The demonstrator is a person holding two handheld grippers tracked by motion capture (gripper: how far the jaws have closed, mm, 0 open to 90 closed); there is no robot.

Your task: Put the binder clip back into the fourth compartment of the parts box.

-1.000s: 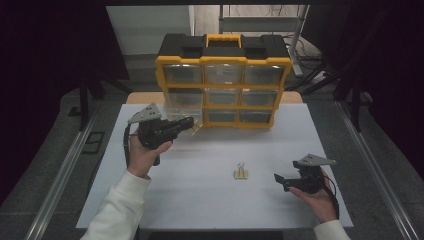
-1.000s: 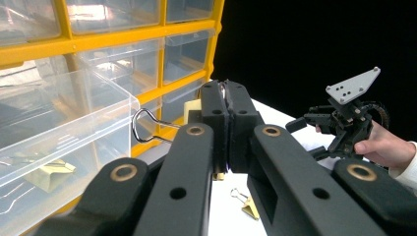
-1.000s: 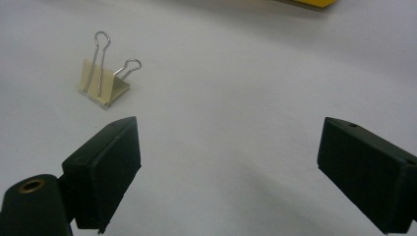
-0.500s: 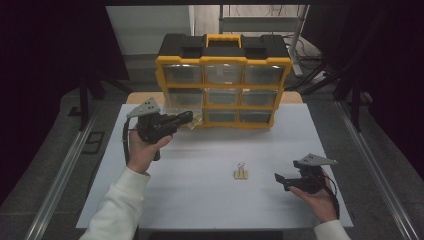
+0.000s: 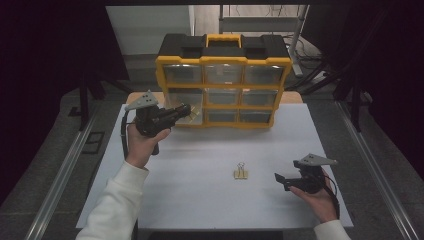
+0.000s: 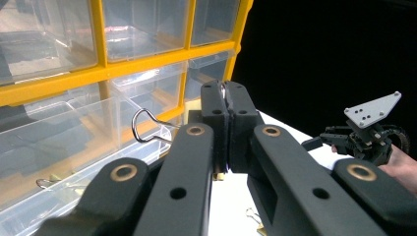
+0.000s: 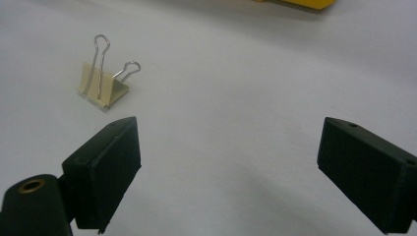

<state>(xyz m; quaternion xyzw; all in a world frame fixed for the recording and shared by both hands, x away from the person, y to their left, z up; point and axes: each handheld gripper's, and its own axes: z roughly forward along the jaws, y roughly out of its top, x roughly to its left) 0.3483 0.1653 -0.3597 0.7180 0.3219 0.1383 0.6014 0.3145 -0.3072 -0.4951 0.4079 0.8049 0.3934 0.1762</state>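
My left gripper (image 5: 186,108) (image 6: 225,101) is shut on a cream binder clip (image 6: 219,173), whose wire handle (image 6: 143,126) sticks out to the side. It hovers over the pulled-out clear drawer (image 5: 194,116) (image 6: 59,162) at the lower left of the yellow organiser (image 5: 222,62) (image 6: 49,83). Inside that drawer lies another clip (image 6: 49,183). A cream binder clip (image 5: 241,173) (image 7: 103,88) rests on the white table (image 5: 200,200). To its right, low over the table, my right gripper (image 5: 280,179) (image 7: 226,162) (image 6: 319,143) stands open with nothing between its fingers.
The organiser stands at the table's far edge, with several clear drawers in a yellow frame and a black top with a handle. Dark floor and metal rails flank the table on both sides.
My left gripper has shifted slightly up and toward the organiser with the clip in it. The right gripper and the clip on the table have stayed put.
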